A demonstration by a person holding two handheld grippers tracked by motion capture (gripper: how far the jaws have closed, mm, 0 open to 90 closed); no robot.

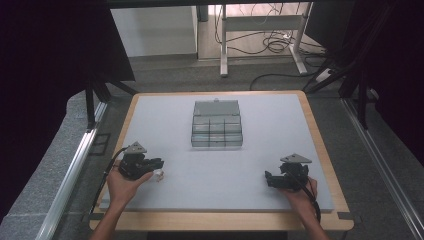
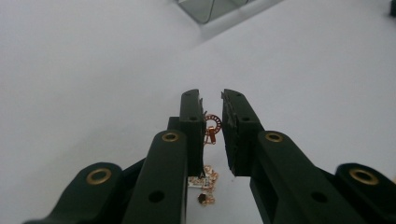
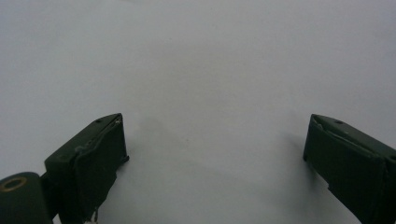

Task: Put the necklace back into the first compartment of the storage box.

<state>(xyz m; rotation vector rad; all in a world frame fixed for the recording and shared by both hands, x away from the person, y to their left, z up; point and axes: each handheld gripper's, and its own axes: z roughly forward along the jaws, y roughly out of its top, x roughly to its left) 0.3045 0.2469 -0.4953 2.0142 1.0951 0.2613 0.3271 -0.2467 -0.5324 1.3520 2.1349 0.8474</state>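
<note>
While right gripper (image 3: 215, 154) jaws gape, left gripper (image 2: 212, 122) jaws nearly pinch jewellery (image 2: 211, 127).

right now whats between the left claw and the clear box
Nothing: in the high view, bare grey mat separates the left claw from the clear box.

A matt grey mat (image 1: 260, 165) covers the wood-edged table (image 1: 320, 145); the organizer box (image 1: 217, 125) looks clear plastic.

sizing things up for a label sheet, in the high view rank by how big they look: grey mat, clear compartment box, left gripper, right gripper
1. grey mat, by far the largest.
2. clear compartment box.
3. left gripper and right gripper: they look about alike, so no ranking between them.
</note>
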